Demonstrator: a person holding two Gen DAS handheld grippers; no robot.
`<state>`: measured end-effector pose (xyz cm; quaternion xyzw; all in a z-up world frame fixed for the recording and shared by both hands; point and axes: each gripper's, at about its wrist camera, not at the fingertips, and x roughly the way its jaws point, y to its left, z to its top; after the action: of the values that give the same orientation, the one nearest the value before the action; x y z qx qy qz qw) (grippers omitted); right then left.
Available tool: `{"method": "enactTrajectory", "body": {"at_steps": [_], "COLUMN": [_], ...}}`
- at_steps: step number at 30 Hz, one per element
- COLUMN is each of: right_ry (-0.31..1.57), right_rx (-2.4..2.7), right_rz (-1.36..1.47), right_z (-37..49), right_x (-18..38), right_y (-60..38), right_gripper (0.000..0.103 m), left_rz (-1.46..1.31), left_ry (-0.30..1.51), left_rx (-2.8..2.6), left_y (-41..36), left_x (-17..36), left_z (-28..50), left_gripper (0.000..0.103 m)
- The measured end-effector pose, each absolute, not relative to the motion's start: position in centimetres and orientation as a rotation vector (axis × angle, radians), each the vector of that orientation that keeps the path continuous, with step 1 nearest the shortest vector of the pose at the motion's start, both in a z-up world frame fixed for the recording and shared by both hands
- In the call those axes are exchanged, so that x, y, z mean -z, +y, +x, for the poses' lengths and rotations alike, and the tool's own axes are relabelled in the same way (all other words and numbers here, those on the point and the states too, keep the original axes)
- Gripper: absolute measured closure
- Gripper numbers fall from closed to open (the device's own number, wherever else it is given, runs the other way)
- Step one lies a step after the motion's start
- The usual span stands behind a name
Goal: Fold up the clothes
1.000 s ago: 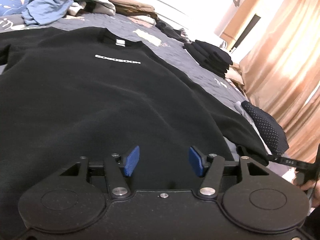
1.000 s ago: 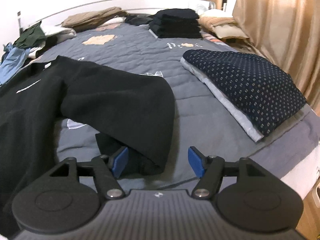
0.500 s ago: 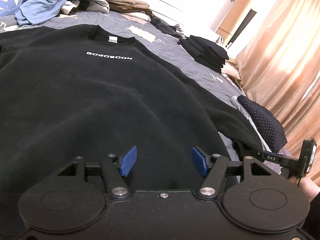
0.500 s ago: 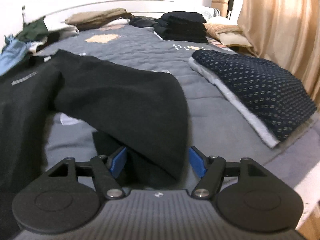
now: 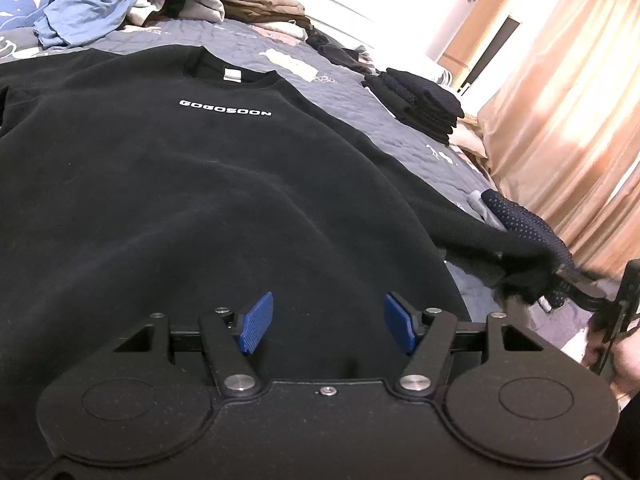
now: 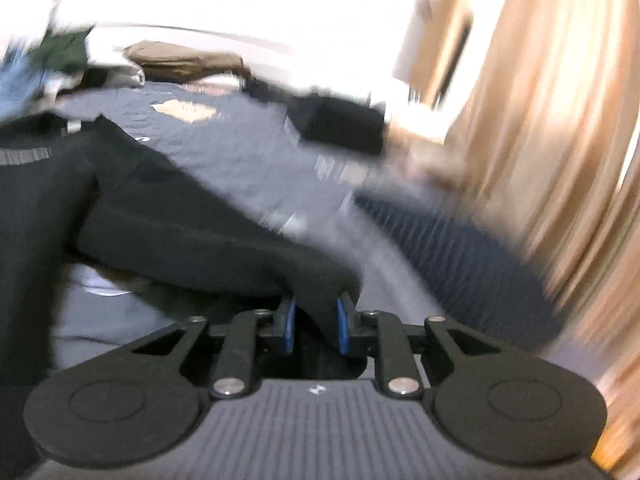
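A black sweatshirt [image 5: 192, 184] with white "GOGOSOON" lettering lies front up on the grey quilted bed [image 5: 360, 120]. My left gripper [image 5: 326, 322] is open and empty, low over the sweatshirt's lower body. My right gripper [image 6: 314, 322] is shut on the end of the sweatshirt's right sleeve [image 6: 208, 248] and holds it lifted off the bed. The right wrist view is motion-blurred. In the left wrist view the right gripper [image 5: 560, 280] shows at the far right with the sleeve [image 5: 480, 232] stretched to it.
A folded dotted navy garment [image 5: 524, 224] lies at the bed's right edge. A stack of folded dark clothes [image 5: 420, 104] sits further back. Loose clothes [image 5: 100, 4] are piled along the headboard. Peach curtains [image 5: 572, 112] hang on the right.
My right gripper has shut on the sleeve end and lifted it, swinging quickly. My left gripper stayed open and moved a little further over the sweatshirt.
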<state>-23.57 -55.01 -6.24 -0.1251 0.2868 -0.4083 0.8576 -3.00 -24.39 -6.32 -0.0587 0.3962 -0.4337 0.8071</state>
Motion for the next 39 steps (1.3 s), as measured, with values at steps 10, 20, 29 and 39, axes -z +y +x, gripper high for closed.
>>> {"method": "enactTrajectory", "body": {"at_steps": [10, 20, 29, 39], "right_ry": [0.734, 0.664, 0.68, 0.783], "right_rx": [0.702, 0.583, 0.714, 0.757], "right_rz": [-0.843, -0.053, 0.052, 0.026], "right_z": [-23.1, -27.6, -29.5, -25.6], "right_x": [6.8, 2.2, 4.1, 8.8], "right_y": [-53.0, -55.9, -57.9, -60.1], "right_gripper": [0.097, 0.047, 0.035, 0.074], "left_rz": [-0.129, -0.124, -0.116, -0.109], "left_ry": [0.839, 0.844, 0.841, 0.854], "left_rx": [0.927, 0.934, 0.952, 0.933], "left_y": [-24.2, -24.2, -24.3, -24.5], "left_x": [6.2, 6.1, 6.1, 6.3], "left_z": [-3.2, -3.0, -3.3, -3.0], "left_gripper": [0.042, 0.042, 0.042, 0.042]}}
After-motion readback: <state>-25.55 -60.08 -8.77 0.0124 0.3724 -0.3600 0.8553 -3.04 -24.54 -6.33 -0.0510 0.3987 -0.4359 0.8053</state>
